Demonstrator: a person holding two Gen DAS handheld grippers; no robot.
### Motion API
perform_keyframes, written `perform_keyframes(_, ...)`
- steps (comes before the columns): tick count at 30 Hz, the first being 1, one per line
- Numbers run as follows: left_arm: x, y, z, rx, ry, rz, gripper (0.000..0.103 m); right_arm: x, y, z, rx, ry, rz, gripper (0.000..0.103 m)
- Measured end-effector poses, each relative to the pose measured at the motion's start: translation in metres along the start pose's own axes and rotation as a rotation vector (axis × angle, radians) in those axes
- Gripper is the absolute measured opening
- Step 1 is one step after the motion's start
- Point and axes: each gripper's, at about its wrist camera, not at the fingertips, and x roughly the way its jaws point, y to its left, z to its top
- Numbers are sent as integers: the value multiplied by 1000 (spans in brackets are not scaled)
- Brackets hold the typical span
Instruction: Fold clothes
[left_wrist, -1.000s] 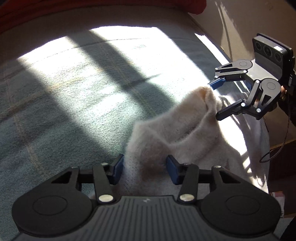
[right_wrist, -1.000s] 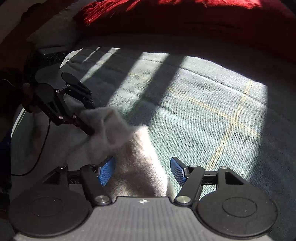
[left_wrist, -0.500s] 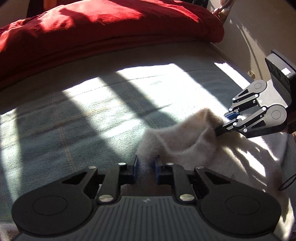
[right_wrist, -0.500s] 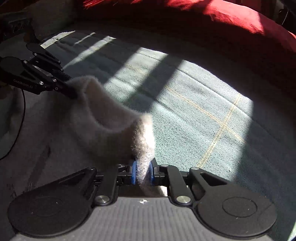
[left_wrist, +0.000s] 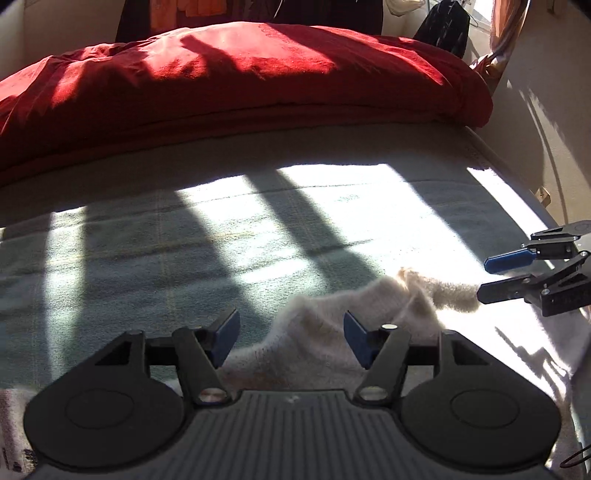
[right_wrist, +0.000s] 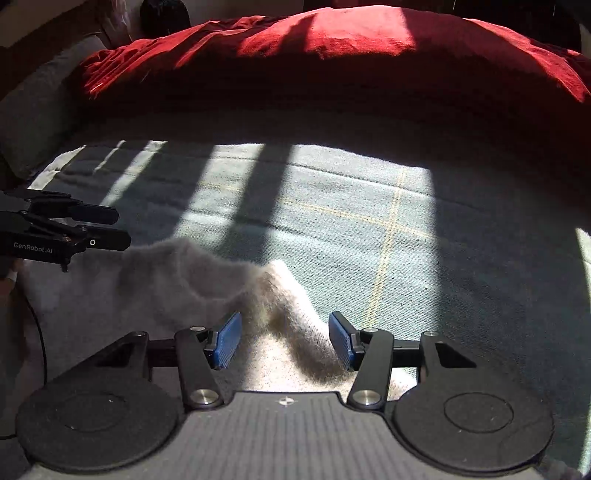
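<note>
A bed (left_wrist: 155, 258) fills both views, covered by a grey-green blanket (right_wrist: 424, 236) with thin yellow lines and crossed by bars of sunlight and shadow. Along its far edge lies a bulky red duvet (left_wrist: 240, 81). At the near edge, toward the right-hand side of the bed, lies a fluffy cream sweater (left_wrist: 325, 332), rumpled, with a raised fold running across between the two grippers. The left gripper (left_wrist: 291, 336) has just been opening; its blue pads stand apart on either side of a peak of the sweater, not pressing on it. The right gripper (right_wrist: 284, 339) has likewise just been opening, its pads clear of the ridge of knit that lies between them. In the left wrist view its fingers hover just beside the sweater's far tip.
</note>
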Motion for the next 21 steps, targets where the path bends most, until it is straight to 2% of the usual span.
perform_keyframes(4,10,-12,-26,-57,28,58,67,21,24,-20,79,-23,-77,66)
perform_keyframes(8,34,-9,-42,-124,52,99,67,52,25,-31,158,-43,-181,67)
perform_keyframes(10,44,-4,-44,-150,49,115,69,65,22,-32,178,-51,-208,75)
perform_keyframes(13,53,2,-36,-158,24,123,77,74,20,-24,175,-61,-209,85)
perform_keyframes(15,61,7,-30,-175,23,118,83,81,20,-19,172,-50,-204,97)
perform_keyframes(17,66,6,-26,-177,25,122,87,88,22,-14,170,-35,-207,103)
perform_keyframes(21,68,3,-25,-156,20,129,91,90,26,-15,168,-33,-232,103)
